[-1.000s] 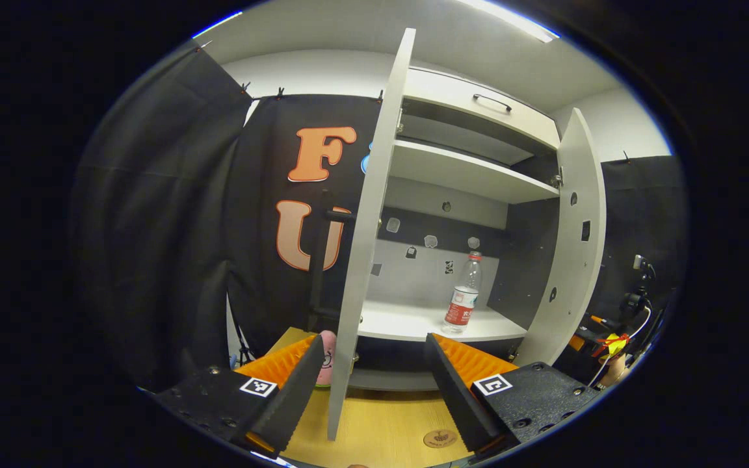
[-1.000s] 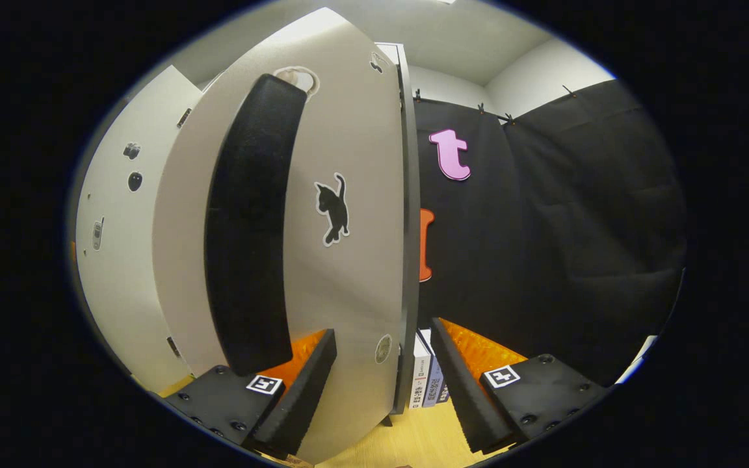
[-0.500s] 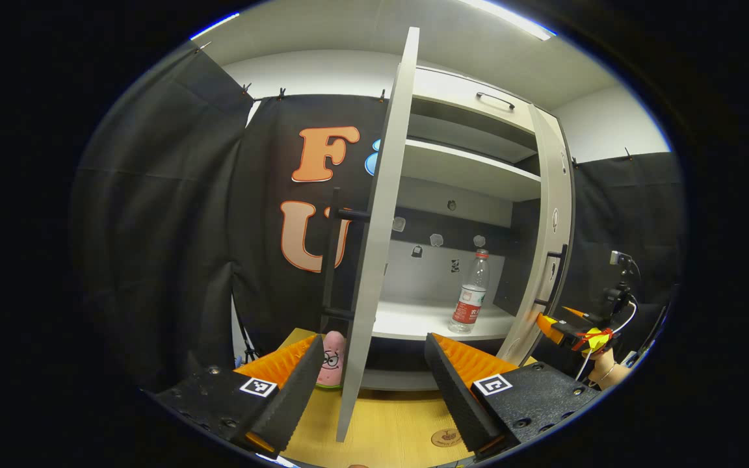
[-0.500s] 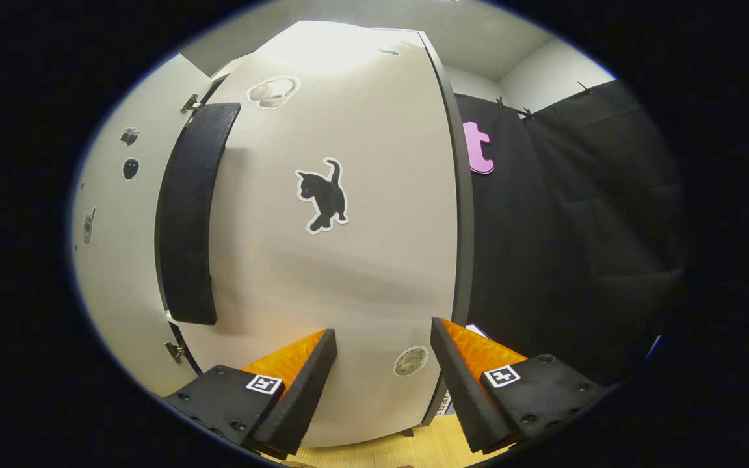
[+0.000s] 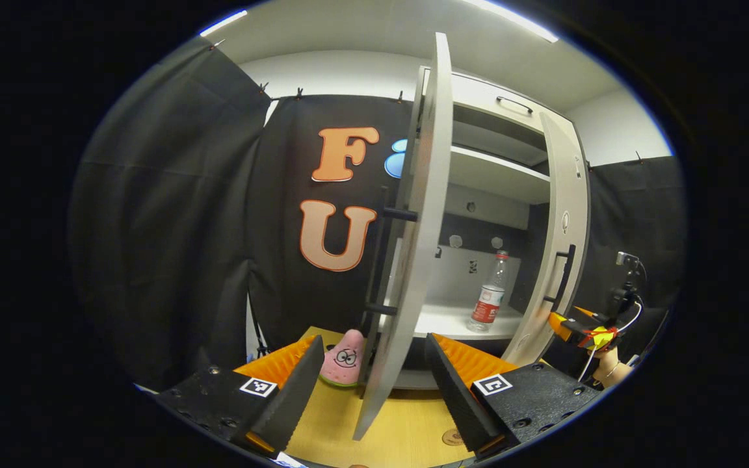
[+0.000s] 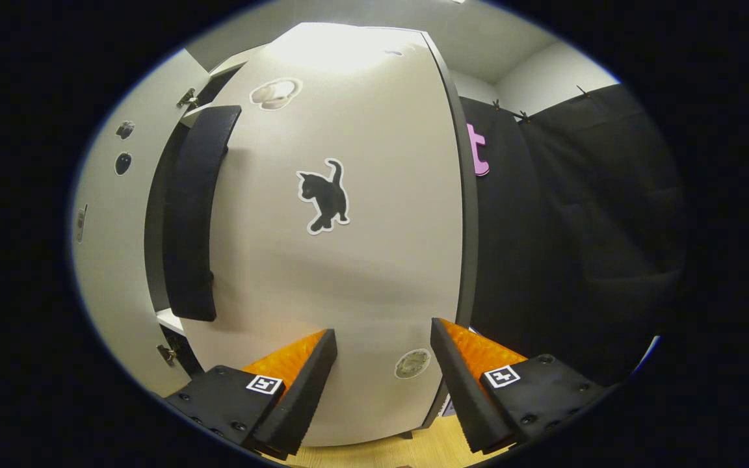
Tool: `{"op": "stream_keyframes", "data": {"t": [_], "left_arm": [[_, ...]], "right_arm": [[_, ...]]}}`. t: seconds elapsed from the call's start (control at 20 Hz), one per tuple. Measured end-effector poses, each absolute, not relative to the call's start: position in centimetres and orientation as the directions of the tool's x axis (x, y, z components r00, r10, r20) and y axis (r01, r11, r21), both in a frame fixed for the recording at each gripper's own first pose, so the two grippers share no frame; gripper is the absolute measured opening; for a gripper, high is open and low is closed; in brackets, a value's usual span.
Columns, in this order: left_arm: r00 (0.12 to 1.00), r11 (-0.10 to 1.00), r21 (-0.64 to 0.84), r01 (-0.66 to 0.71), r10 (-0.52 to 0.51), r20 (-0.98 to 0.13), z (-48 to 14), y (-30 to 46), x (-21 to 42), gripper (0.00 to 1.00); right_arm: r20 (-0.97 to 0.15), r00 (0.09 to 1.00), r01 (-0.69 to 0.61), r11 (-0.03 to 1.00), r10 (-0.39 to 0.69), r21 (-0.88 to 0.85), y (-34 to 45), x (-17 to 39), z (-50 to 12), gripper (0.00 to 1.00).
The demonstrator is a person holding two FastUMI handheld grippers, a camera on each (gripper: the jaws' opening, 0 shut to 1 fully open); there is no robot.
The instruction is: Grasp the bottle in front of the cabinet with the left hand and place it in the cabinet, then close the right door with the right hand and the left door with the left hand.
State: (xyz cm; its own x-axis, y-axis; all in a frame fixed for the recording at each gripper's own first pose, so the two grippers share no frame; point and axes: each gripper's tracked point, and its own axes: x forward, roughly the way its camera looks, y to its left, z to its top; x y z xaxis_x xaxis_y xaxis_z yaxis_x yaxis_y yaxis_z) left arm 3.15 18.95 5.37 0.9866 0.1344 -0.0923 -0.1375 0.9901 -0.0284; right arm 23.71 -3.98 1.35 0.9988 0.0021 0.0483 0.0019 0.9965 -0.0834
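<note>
Right door [image 6: 348, 260] lying flat just ahead of wide, empty right jaws; left door [image 5: 407, 260] standing edge-on between wide left jaws.

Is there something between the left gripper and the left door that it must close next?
Nothing visible stands in the way. The left gripper is open, and the left door's lower edge already sits between its fingers. The pink star toy stands on the table behind the door, on its handle side.
</note>
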Motion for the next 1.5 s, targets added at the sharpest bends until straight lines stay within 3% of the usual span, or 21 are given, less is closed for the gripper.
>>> {"op": "stream_keyframes", "data": {"t": [0.55, 0.9, 1.15, 1.5], "left_arm": [[0.974, 0.982, -0.005, -0.189, 0.187, -0.130, 3.1, 22.5, 5.2, 0.94], [0.977, 0.985, 0.039, -0.169, 0.173, -0.126, 3.6, 21.7, 5.4, 0.94], [0.975, 0.984, -0.008, -0.180, 0.177, -0.134, 3.1, 20.7, 5.4, 0.94], [0.984, 0.994, -0.032, -0.108, 0.103, -0.143, 2.5, 16.7, 6.4, 0.94]], "right_arm": [[0.024, 1.000, 0.008, 0.997, -0.006, -0.073, -3.8, 22.8, 1.2, 0.97], [0.003, 0.999, 0.037, 0.997, -0.037, -0.061, -7.1, 18.5, 2.6, 0.97], [0.013, 0.999, 0.031, 0.999, -0.031, -0.039, -9.1, 14.7, 4.3, 0.97], [0.024, 0.997, 0.072, 0.995, -0.071, -0.070, -13.0, 10.5, 6.2, 0.97]]}}
